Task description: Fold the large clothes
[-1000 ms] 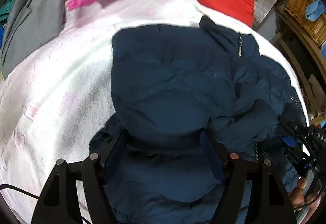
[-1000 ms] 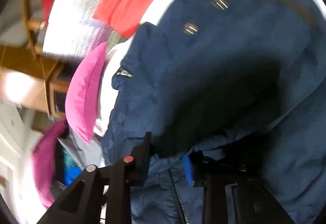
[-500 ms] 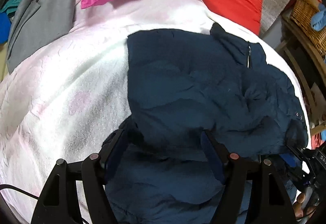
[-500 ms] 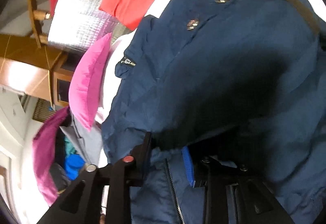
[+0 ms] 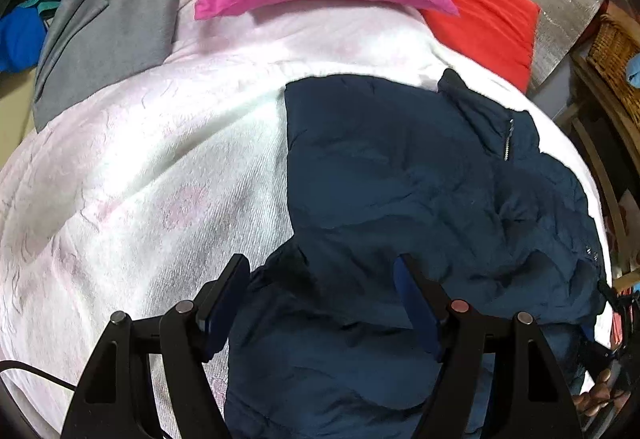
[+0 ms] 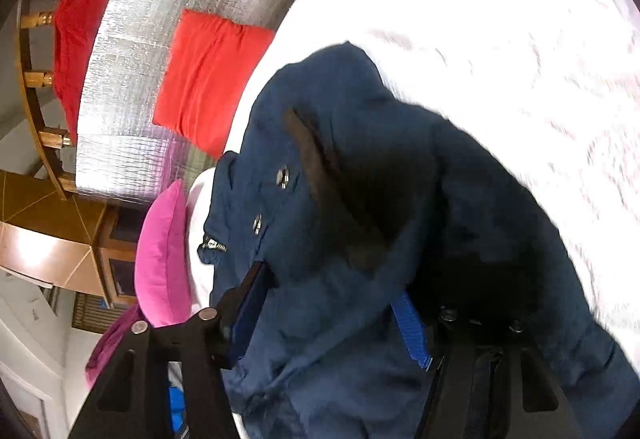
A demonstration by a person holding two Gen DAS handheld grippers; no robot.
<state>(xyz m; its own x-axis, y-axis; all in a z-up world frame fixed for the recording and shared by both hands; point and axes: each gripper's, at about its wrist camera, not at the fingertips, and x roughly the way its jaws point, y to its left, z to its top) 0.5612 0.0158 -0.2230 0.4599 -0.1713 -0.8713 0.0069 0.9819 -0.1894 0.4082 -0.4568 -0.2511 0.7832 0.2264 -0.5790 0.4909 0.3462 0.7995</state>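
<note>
With the navy padded jacket (image 5: 420, 199) lying partly folded on the white bedspread (image 5: 160, 179), the right gripper (image 6: 332, 307) has just been opening, fabric loose between its jaws, while the left gripper (image 5: 320, 303) hovers open; next probably comes regripping an edge to fold again.

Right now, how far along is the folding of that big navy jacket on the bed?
Partly done: one side of the navy jacket already lies doubled over on the white blanket. In hand: the left hand-held gripper straddles a thick fold, and the right hand-held gripper, jaws just opening, has fabric between them. Left: the crumpled side by the zipper still needs tucking and flattening.
</note>
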